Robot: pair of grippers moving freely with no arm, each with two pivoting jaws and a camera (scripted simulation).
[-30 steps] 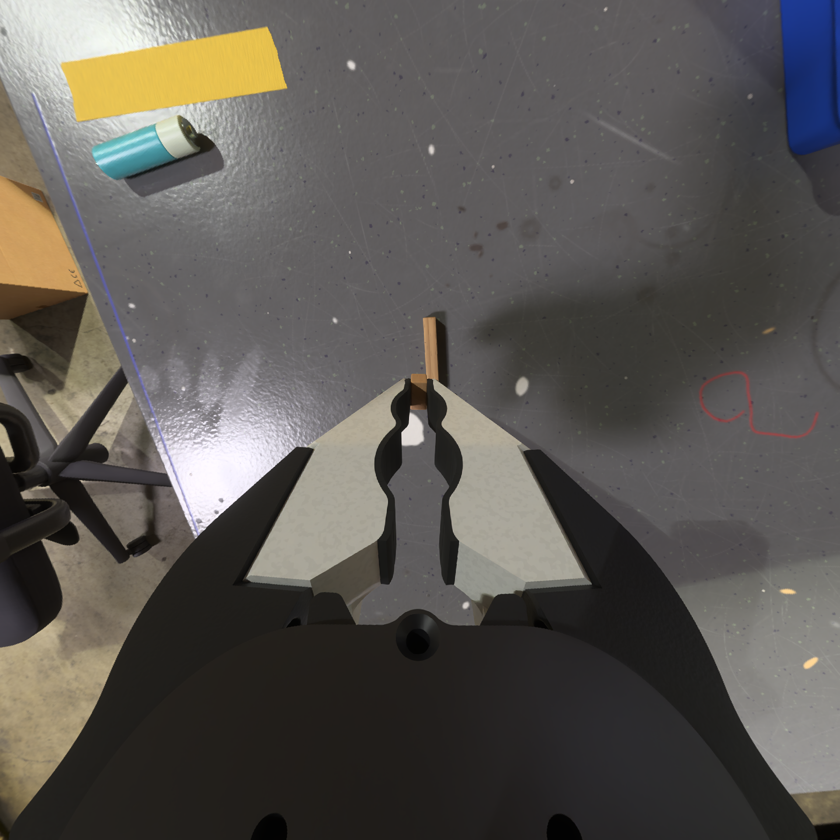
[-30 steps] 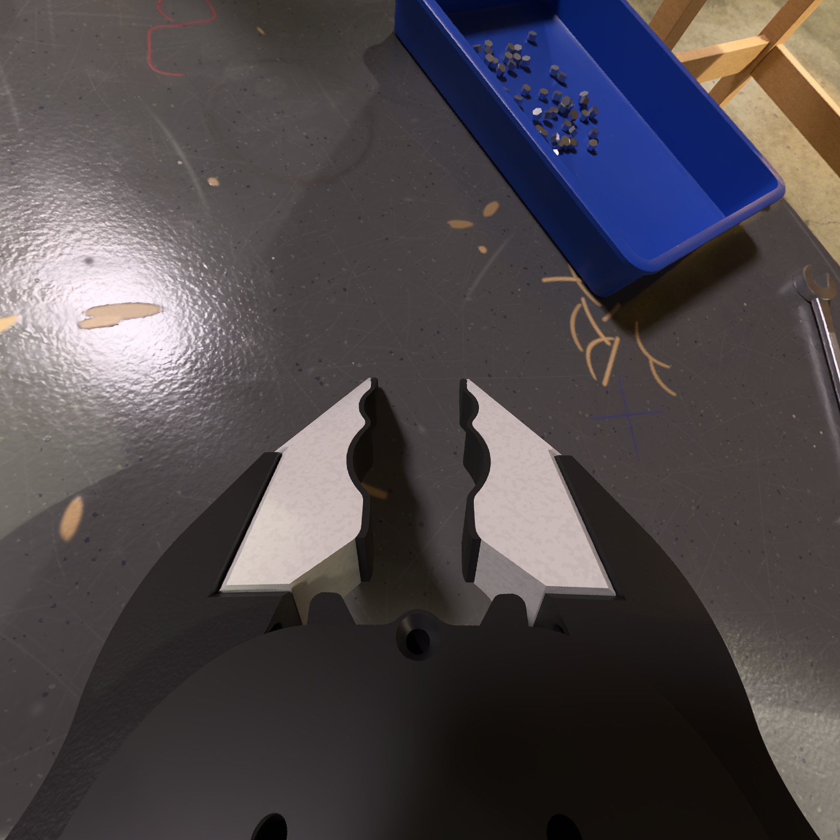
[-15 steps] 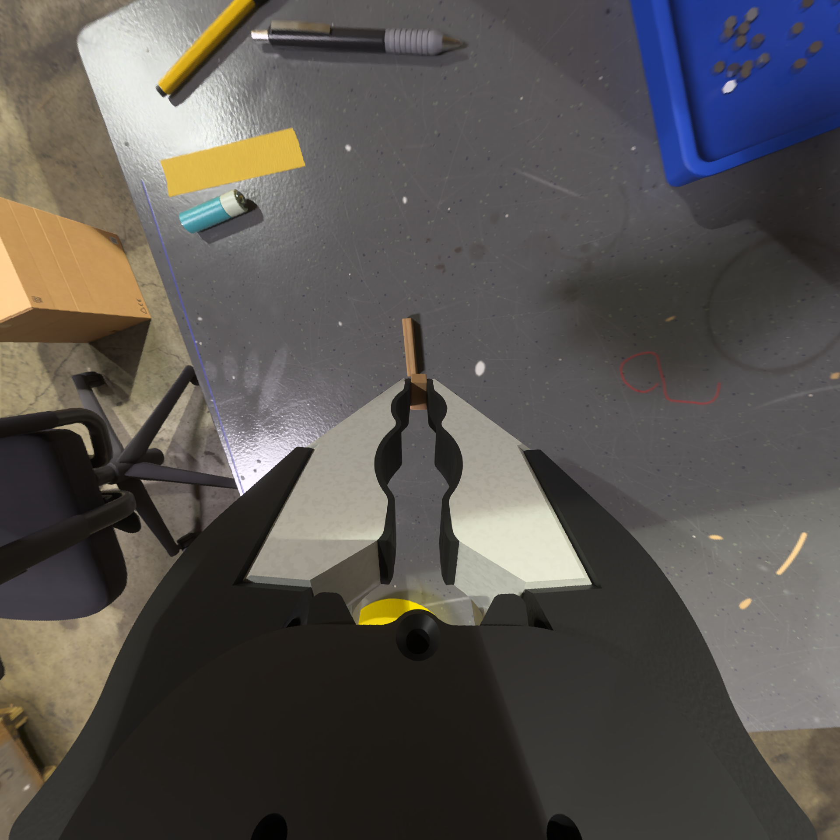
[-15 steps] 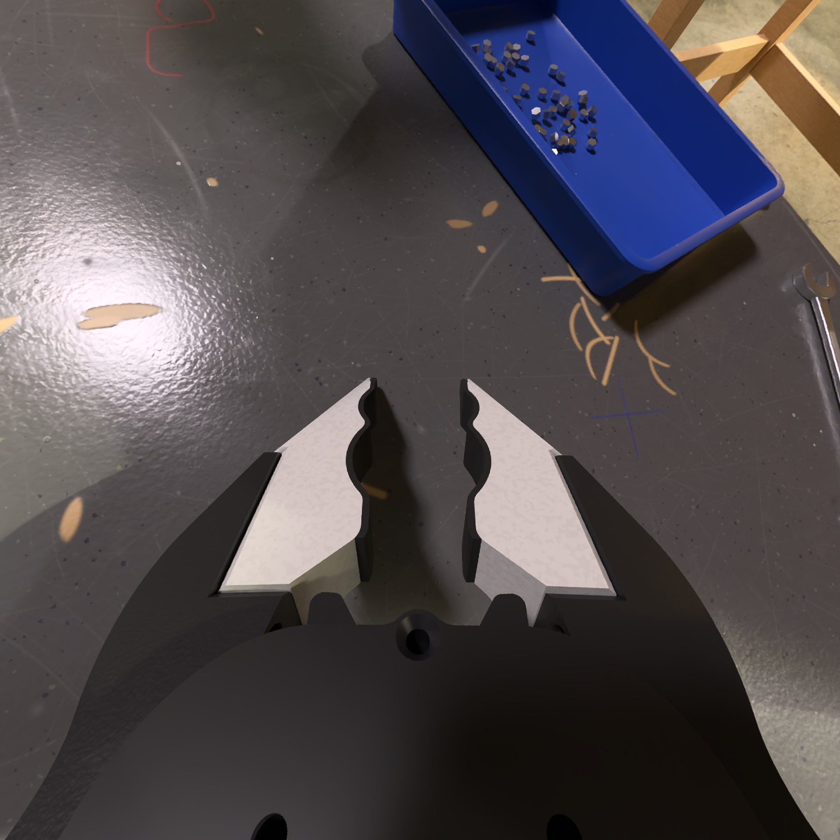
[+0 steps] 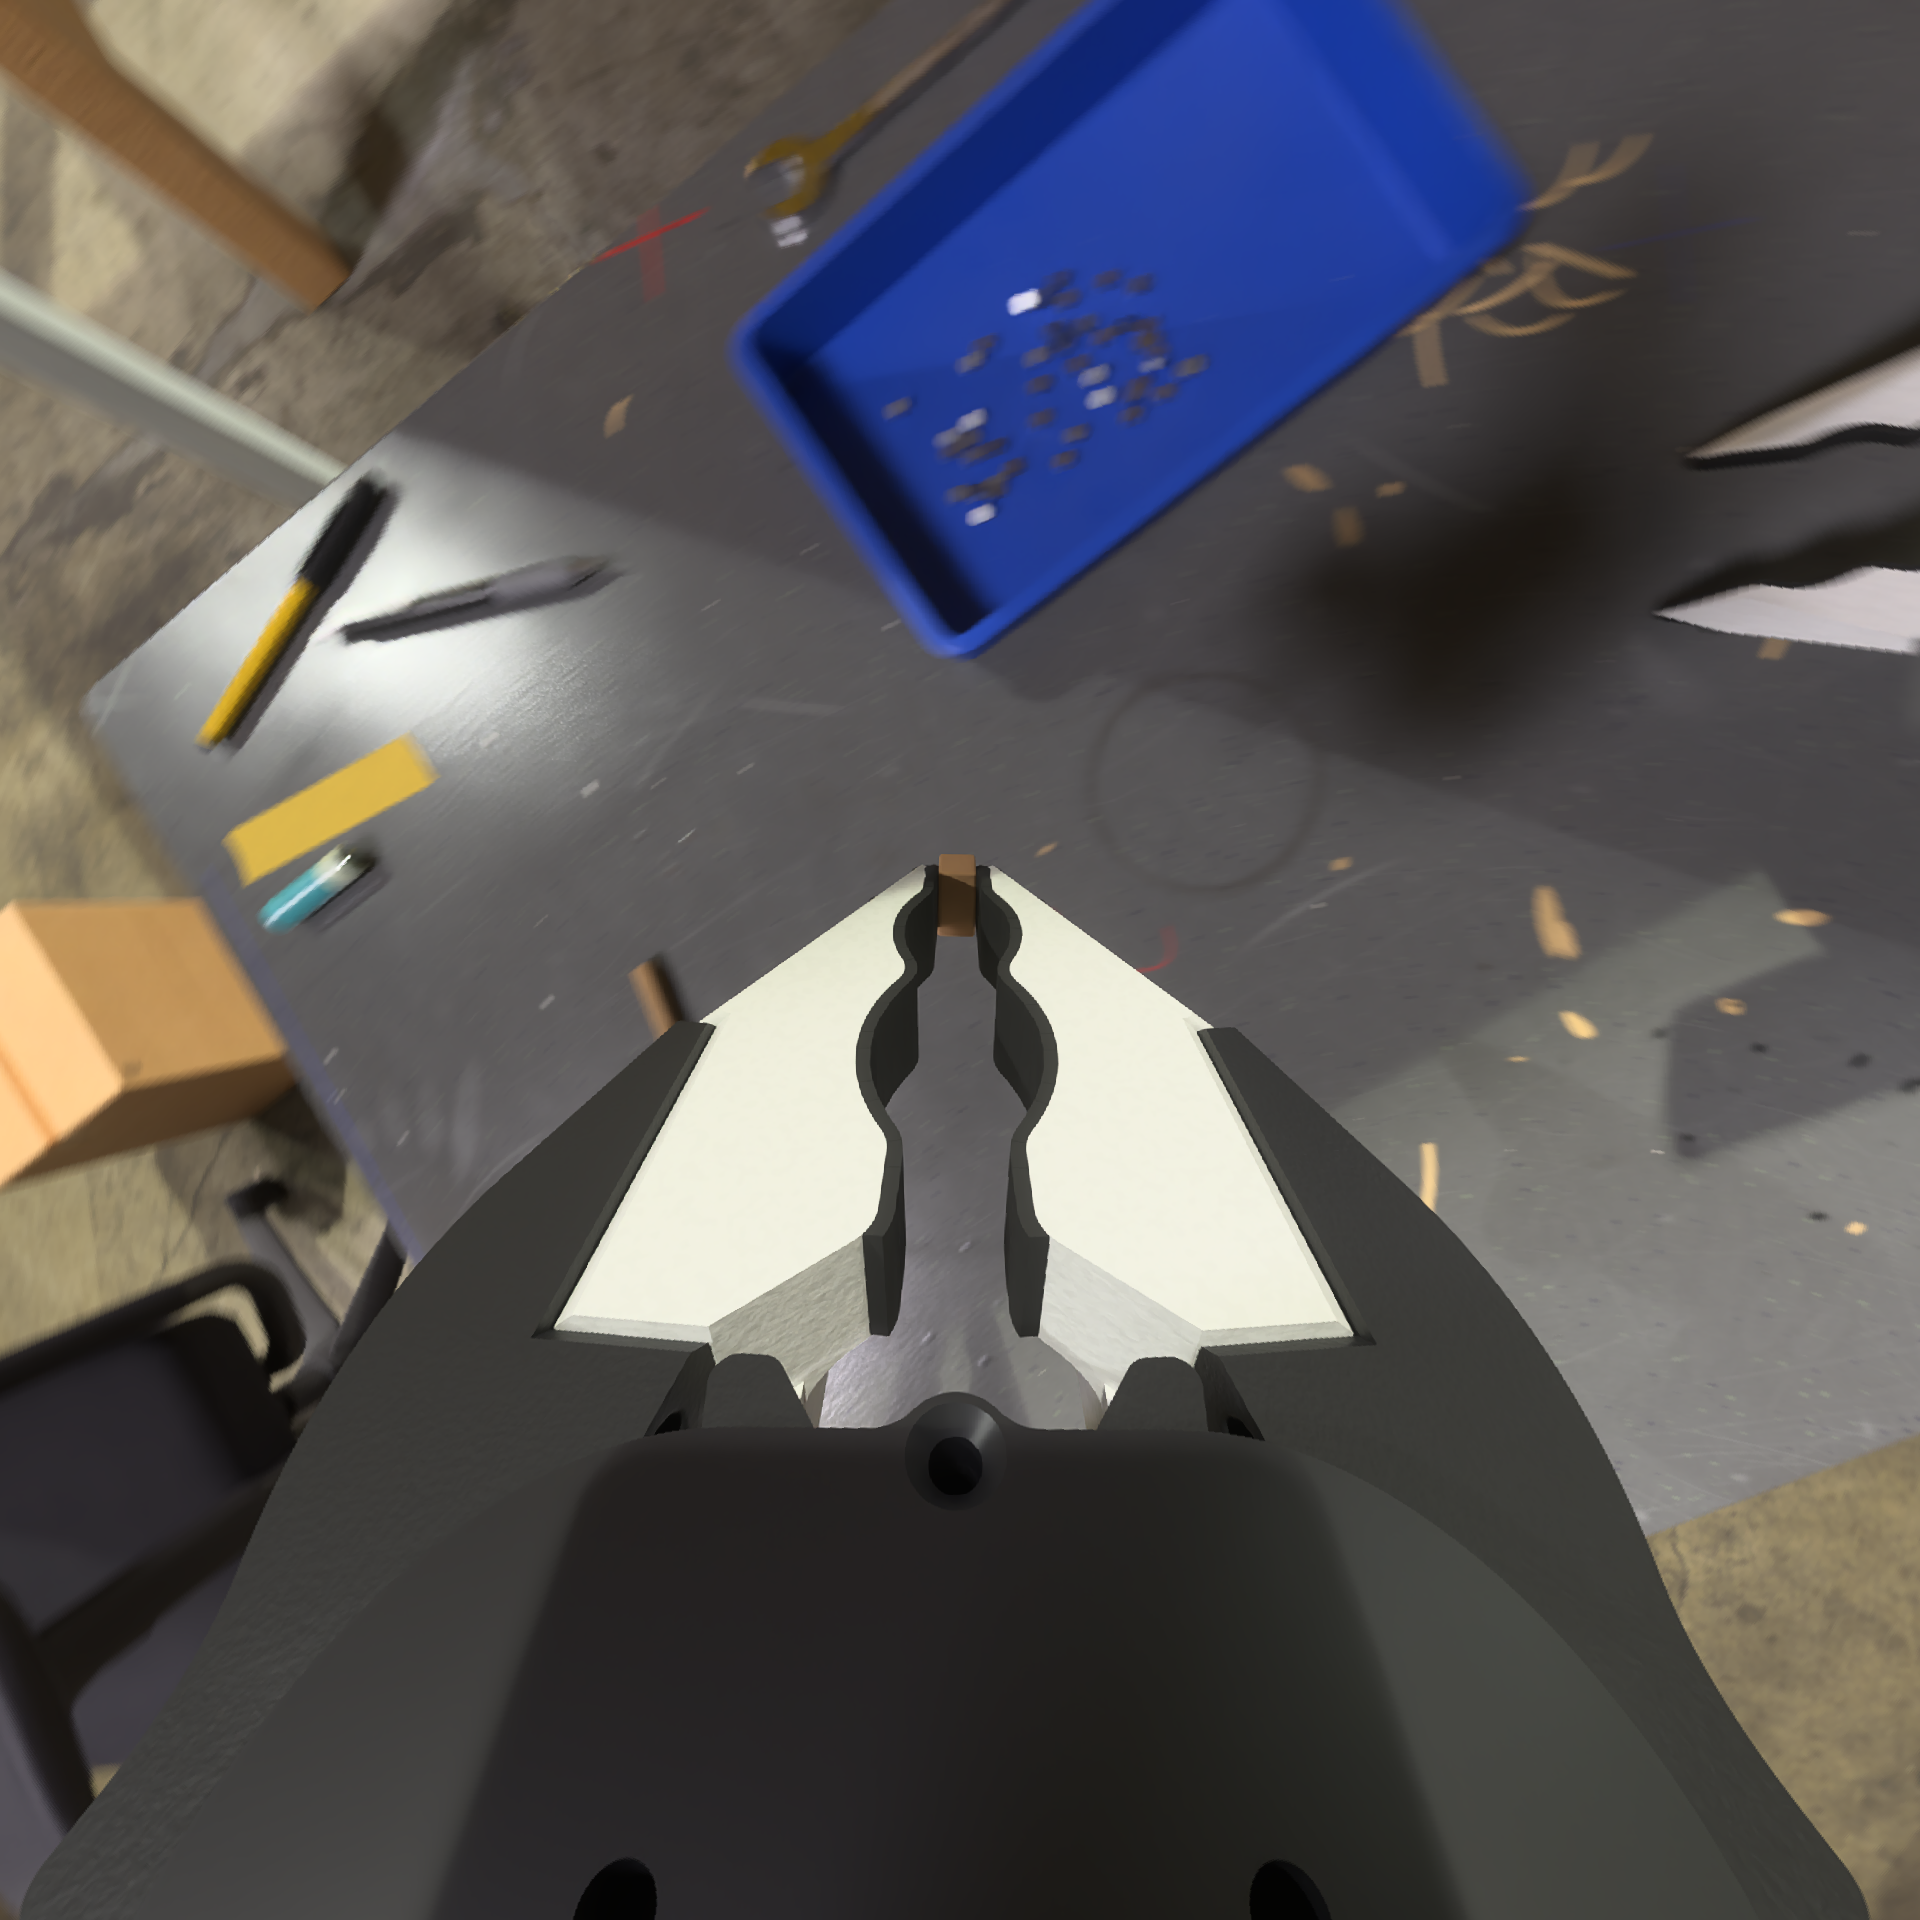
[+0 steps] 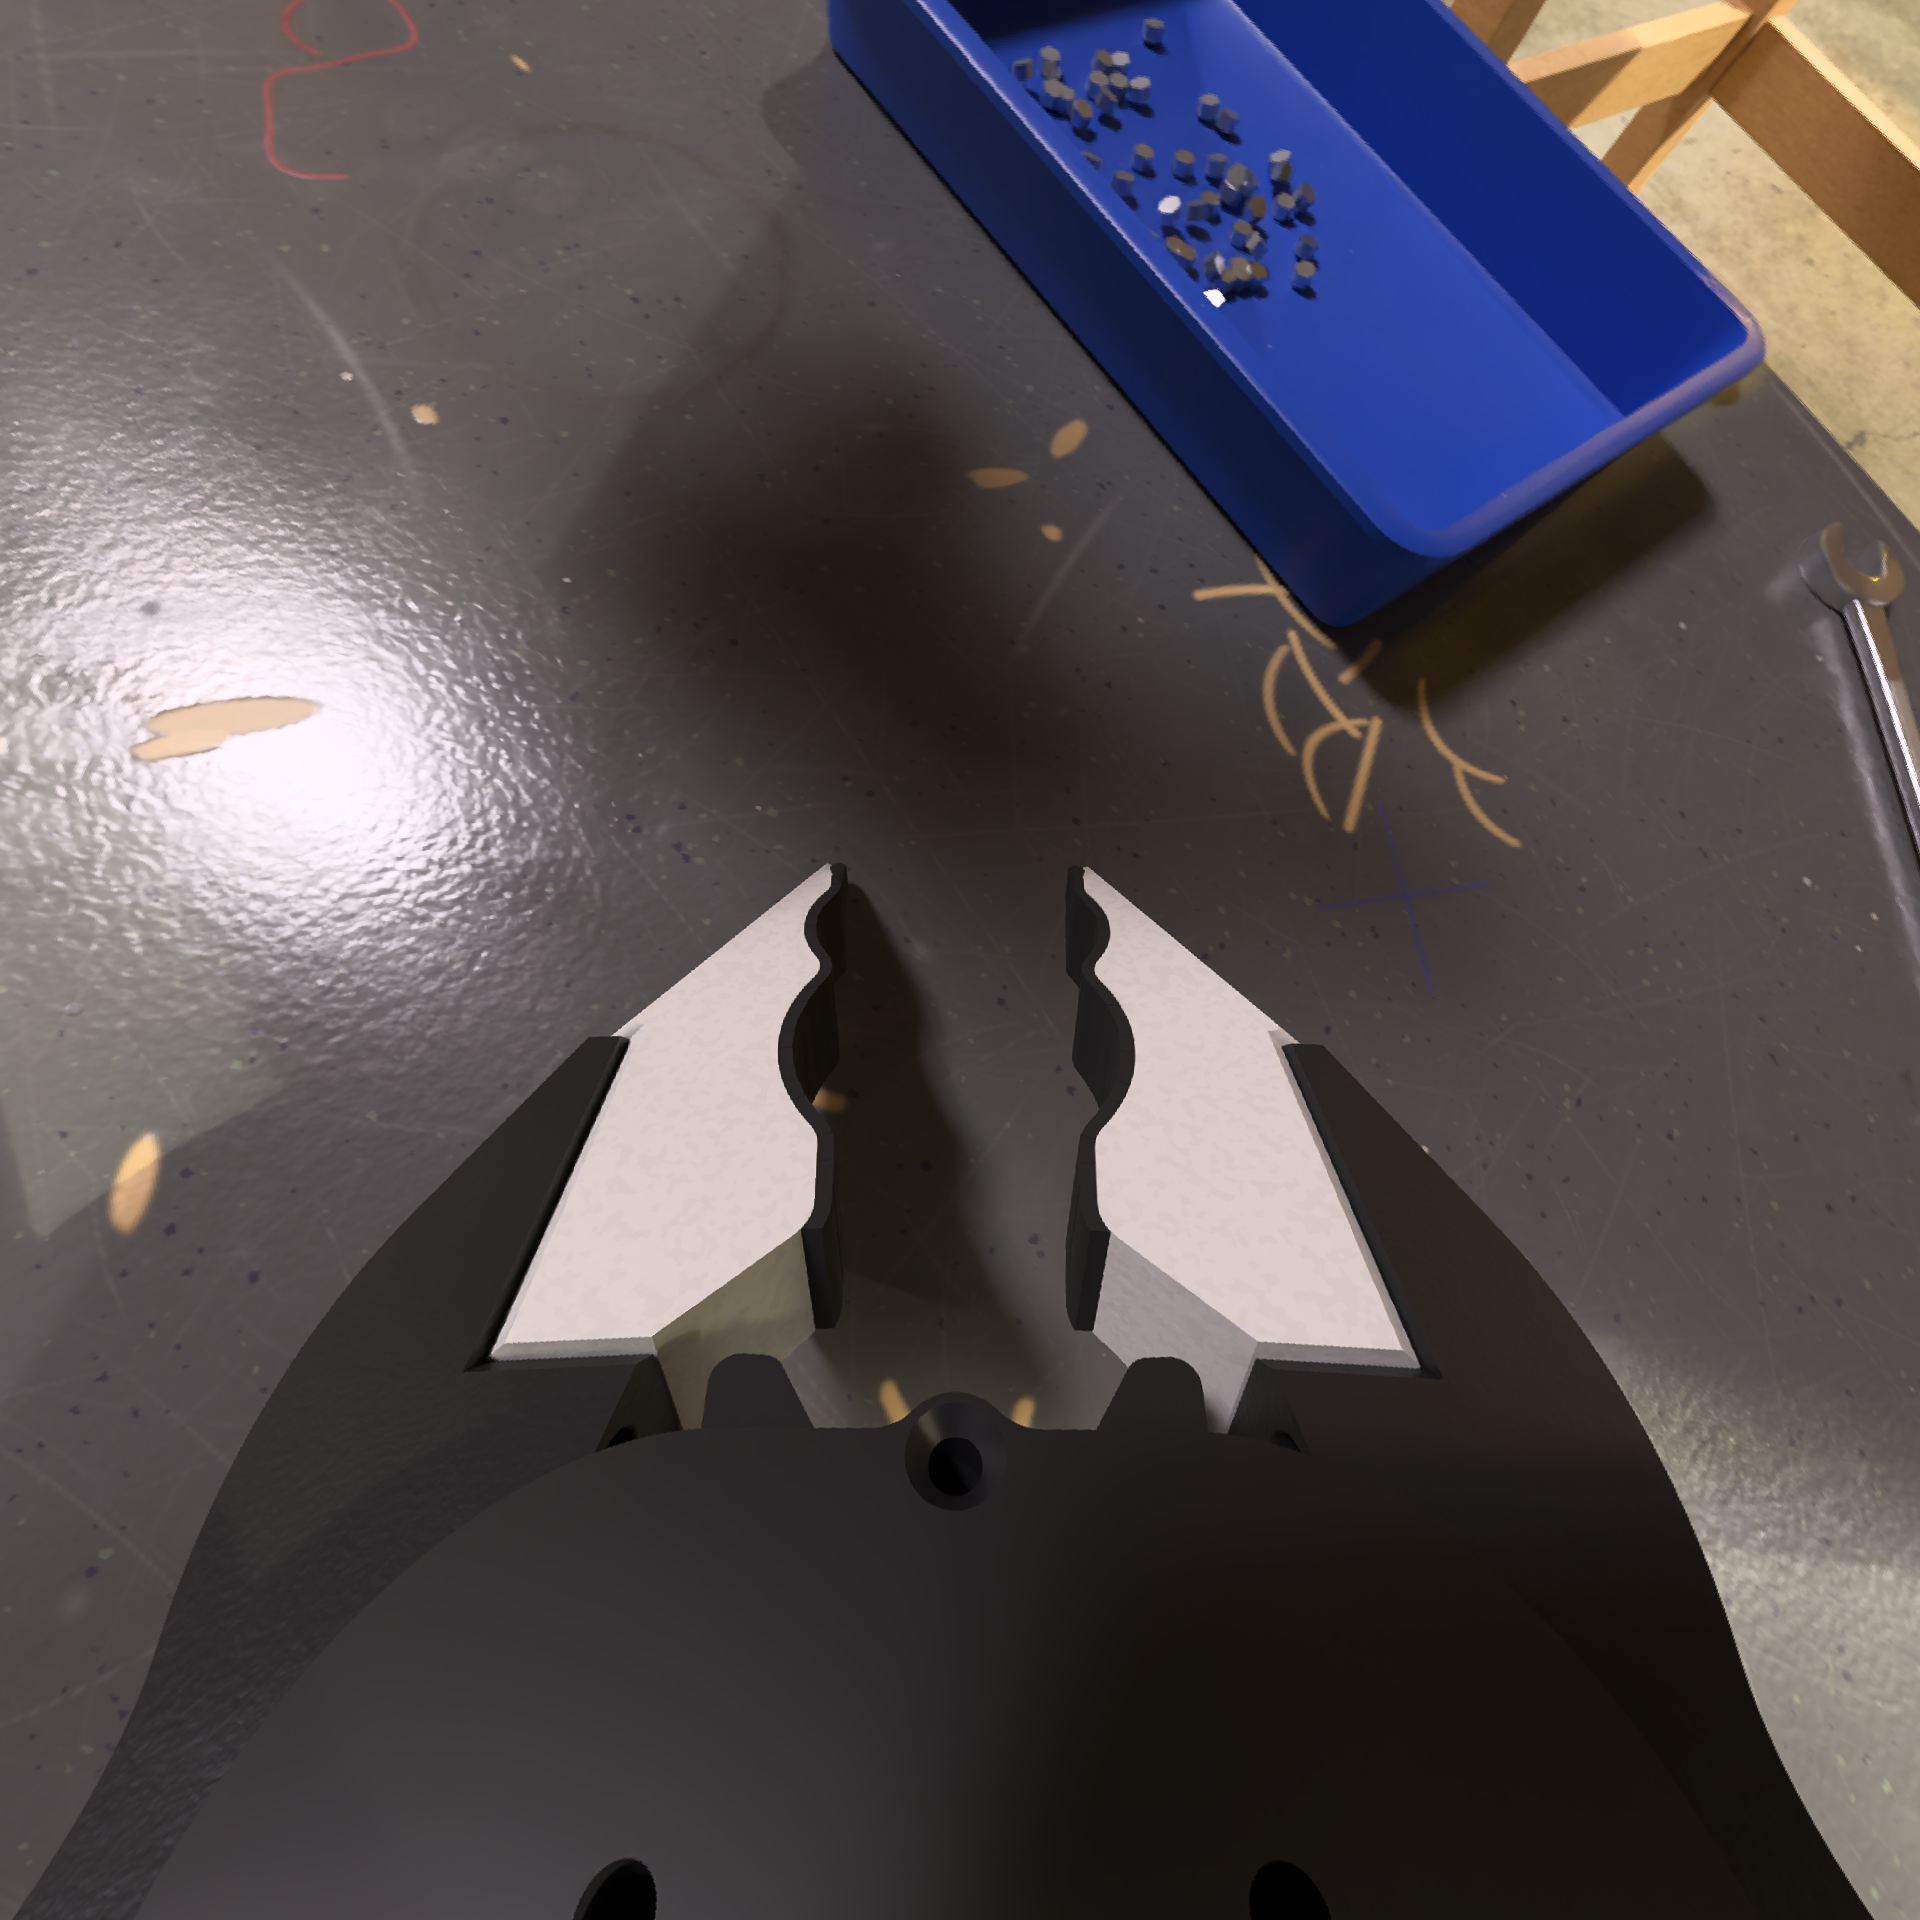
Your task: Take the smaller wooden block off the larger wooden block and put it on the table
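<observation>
The left gripper (image 5: pixel 956 883) is clamped on the smaller wooden block (image 5: pixel 956 902), which sits pinched right at its fingertips with its far end poking just past them; the larger wooden block (image 5: pixel 652 995) lies on the table (image 5: pixel 727 748) below and to the left of the left finger, part-hidden by it and well apart from the held piece; so the lift-off looks done, and the step in hand reads as the carry toward a place to set down, the gripper high above the surface and the whole view smeared with motion. Ahead of the tips lies bare dark tabletop with a faint ring mark; farther ahead and slightly right sits the blue tray (image 5: pixel 790 405) of small metal pieces, and off to the left a yellow strip (image 5: pixel 330 805) and a teal cylinder (image 5: pixel 312 888). The next move, as I judge it, calls for a descent onto the bare patch ahead, short of the tray; the grip is only at the tips, so a slow approach until the block touches, then a parting of the fingers, seems wise. The right gripper (image 6: pixel 956 883) hangs with fingers apart and nothing between them, over bare table, the tray ahead to its right.
</observation>
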